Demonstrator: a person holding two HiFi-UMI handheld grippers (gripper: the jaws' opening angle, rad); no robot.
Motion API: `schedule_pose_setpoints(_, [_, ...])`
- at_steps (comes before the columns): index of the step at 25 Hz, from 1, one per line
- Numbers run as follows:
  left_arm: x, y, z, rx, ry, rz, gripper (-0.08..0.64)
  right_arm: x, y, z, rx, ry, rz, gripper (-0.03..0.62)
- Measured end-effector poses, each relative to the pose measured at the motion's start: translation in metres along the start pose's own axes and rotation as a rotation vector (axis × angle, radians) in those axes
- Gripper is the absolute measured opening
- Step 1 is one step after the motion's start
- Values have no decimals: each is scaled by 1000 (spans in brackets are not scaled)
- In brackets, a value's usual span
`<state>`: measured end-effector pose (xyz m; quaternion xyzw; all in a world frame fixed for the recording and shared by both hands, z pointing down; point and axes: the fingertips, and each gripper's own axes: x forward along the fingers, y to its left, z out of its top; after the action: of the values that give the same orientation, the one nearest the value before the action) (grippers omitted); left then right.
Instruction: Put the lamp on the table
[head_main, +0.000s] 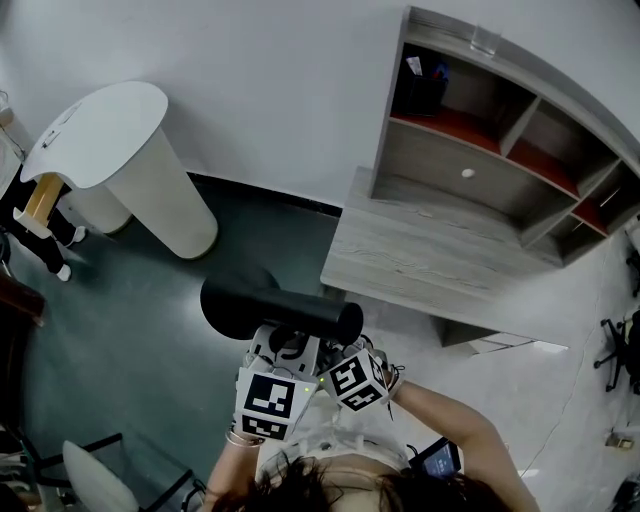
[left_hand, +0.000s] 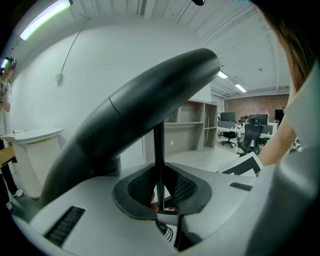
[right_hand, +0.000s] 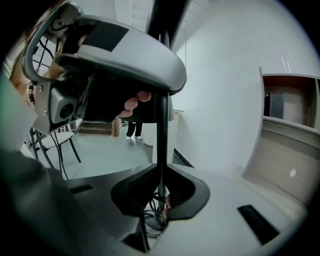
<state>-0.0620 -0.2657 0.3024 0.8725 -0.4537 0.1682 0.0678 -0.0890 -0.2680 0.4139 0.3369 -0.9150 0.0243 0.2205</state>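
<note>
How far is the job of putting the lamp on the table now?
Done: the lamp is lifted, its thin stem clamped by the left gripper and the right gripper. In hand: it hangs over the floor beside the table. Left: set it on the table and release.

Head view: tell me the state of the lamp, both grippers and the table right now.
lamp: held up by its thin pole, short of the table.
left gripper: fingers shut on the lamp's pole.
right gripper: fingers shut on the lamp's pole.
table: lamp not yet on it.
</note>
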Motion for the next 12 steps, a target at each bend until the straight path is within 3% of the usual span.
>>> schedule_pose_setpoints(12, [22, -6, 32, 15, -29, 18, 55, -12, -34, 14, -3, -50, 7, 58])
